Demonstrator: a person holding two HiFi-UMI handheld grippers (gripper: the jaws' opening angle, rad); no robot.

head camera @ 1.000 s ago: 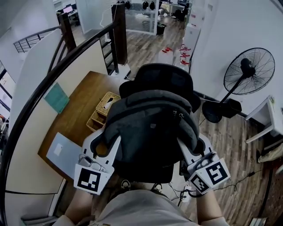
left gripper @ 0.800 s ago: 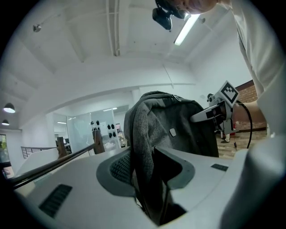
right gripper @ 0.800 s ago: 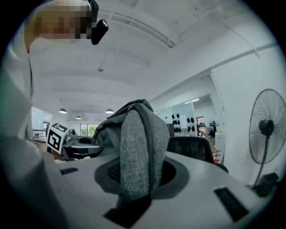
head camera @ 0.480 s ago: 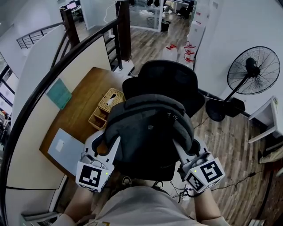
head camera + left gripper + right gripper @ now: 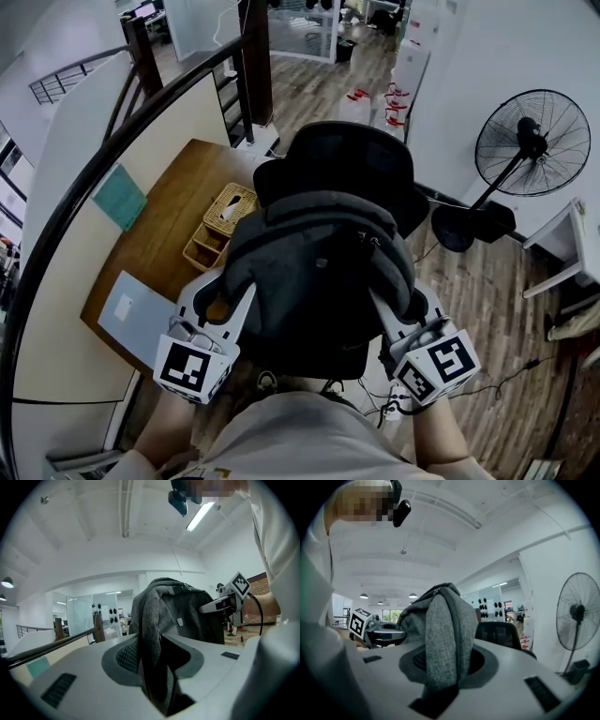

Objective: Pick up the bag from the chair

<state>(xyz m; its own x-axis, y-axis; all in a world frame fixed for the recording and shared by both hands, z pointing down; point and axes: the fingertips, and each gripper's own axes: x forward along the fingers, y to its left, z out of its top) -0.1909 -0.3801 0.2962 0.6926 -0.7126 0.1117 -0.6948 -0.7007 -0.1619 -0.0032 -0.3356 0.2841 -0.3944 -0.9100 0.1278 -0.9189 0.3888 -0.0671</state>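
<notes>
Looking down in the head view: the grey bag (image 5: 319,272) hangs between the left hand-held gripper (image 5: 228,305) and the right hand-held gripper (image 5: 398,317), over the black chair (image 5: 342,164). It hides the seat, so contact with the seat cannot be told. A wicker basket (image 5: 228,208) sits at the edge of the wooden bench (image 5: 159,234) nearest the chair.

Left gripper view: jaws pinch the near strap (image 5: 152,634) of the bag.

Right gripper view: jaws pinch the other strap (image 5: 440,634). The chair back and a floor fan (image 5: 576,616) stand behind.
</notes>
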